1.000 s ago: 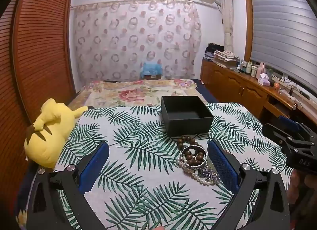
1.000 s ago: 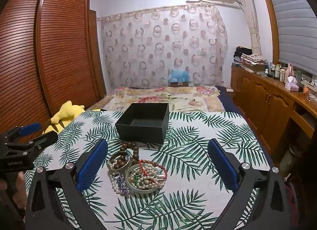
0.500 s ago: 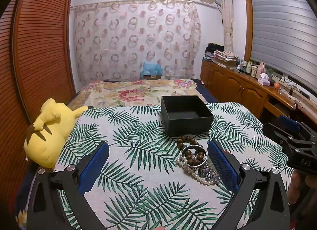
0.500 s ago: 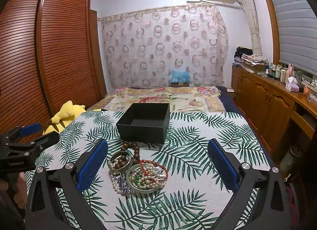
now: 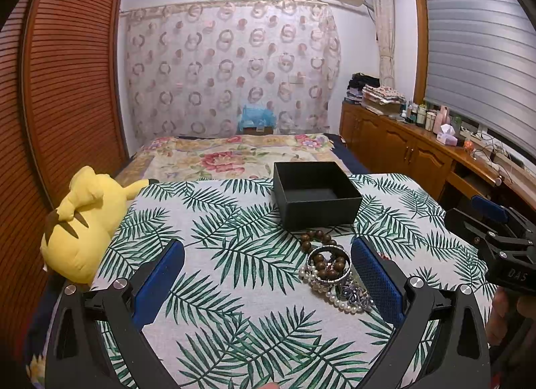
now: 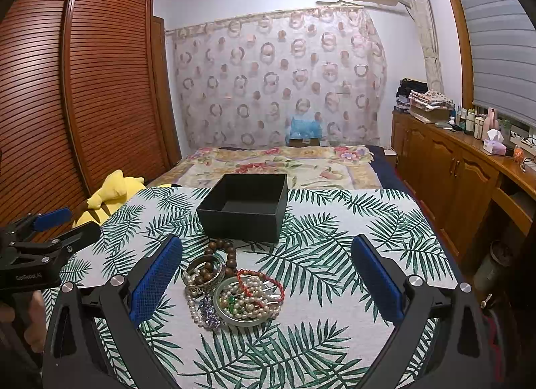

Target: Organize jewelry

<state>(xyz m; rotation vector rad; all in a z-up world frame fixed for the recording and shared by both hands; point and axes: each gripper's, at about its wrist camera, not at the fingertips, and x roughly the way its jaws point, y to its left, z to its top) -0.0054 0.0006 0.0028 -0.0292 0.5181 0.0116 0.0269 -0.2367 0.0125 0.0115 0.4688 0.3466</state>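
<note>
I'd judge the job barely begun, if begun at all: the black box (image 6: 246,206) sits open on the leaf-print cloth (image 6: 335,255) and, as far as I can see into it from either view, it holds nothing. All the jewelry lies heaped just in front of the box: a wooden bead string (image 6: 222,251) nearest it, a silver bangle (image 6: 204,271) looped over pearls (image 6: 194,305), and a small round dish (image 6: 234,318) piled with more pearls and a red bracelet (image 6: 264,283). My left gripper (image 5: 268,275) is spread wide and holds nothing, the heap lying just inside its right finger. My right gripper (image 6: 266,278) is likewise spread wide and empty, with the dish and bangle between its fingers but not touched. So everything is left to do: each piece has to be lifted and set in the box. The strands look tangled together, so I expect they will drag one another when I pick.
</note>
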